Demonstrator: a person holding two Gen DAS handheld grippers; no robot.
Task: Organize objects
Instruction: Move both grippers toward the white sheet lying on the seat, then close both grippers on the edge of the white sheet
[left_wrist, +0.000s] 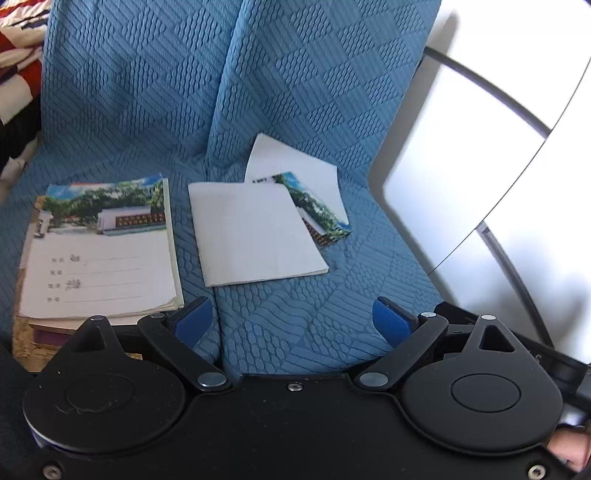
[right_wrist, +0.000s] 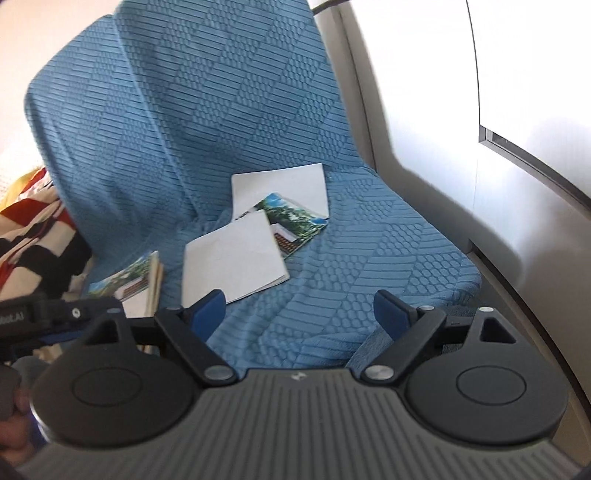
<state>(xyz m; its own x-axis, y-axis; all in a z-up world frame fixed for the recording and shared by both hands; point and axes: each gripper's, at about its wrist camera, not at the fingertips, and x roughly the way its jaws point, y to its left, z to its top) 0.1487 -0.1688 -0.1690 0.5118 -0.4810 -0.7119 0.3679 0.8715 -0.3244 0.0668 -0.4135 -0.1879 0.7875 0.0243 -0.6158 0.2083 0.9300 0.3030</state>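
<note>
A stack of notebooks (left_wrist: 99, 254) with a photo cover lies at the left on the blue-covered seat (left_wrist: 295, 325). Beside it a white booklet (left_wrist: 255, 232) lies face down, overlapping a photo-cover booklet (left_wrist: 317, 210) and another white one (left_wrist: 295, 158) behind it. My left gripper (left_wrist: 293, 321) hovers open just in front of the white booklet, nothing between its blue pads (left_wrist: 192, 321). In the right wrist view the same white booklet (right_wrist: 236, 254), the photo-cover booklet (right_wrist: 295, 221) and the stack (right_wrist: 129, 284) show. My right gripper (right_wrist: 299, 310) is open and empty above the seat (right_wrist: 369, 258).
The blue quilted cover drapes up the backrest (left_wrist: 221, 74). A white wall or panel (left_wrist: 498, 166) with dark trim rises close at the right. Striped red, black and white fabric (right_wrist: 33, 236) lies at the left. The left gripper's body (right_wrist: 55, 314) shows at the left edge.
</note>
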